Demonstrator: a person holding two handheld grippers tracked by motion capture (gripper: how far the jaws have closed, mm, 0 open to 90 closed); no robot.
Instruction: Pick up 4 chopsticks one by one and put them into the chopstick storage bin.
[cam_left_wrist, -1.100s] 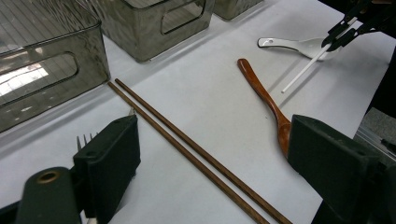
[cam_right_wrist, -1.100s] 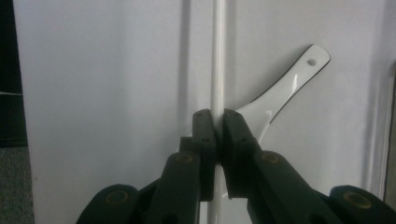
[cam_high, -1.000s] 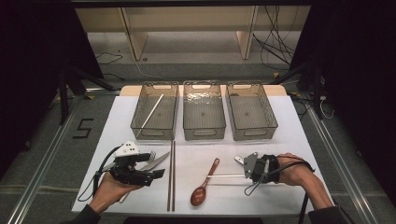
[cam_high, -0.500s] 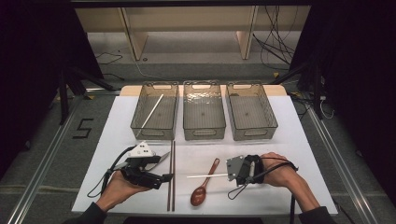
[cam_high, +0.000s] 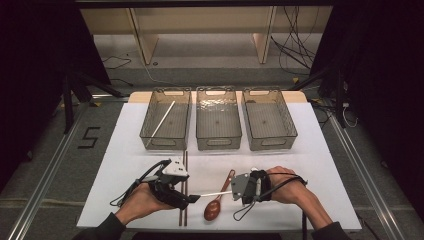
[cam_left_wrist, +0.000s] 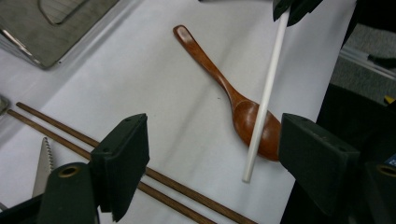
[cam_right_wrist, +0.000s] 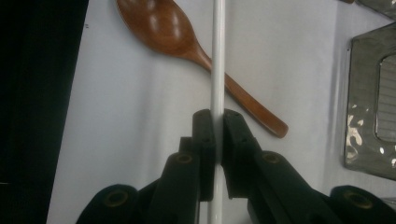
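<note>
Both hands have moved closer: the left gripper (cam_high: 192, 198), jaws spread but just closing a bit, now has the white stick's (cam_left_wrist: 264, 95) tip between them, untouched. Right gripper (cam_right_wrist: 215, 126) pinches that stick above the spoon (cam_high: 216, 205). One white stick (cam_high: 161, 123) lies in the left bin (cam_high: 165, 142), so sorting probably has far to go.

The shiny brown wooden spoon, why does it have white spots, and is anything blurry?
Right gripper view: lamp glare glints on the brown wooden spoon bowl; the white plastic stick looks soft up close. Left gripper view: the near black jaws blur slightly. High view: dark surroundings, bright white table.
</note>
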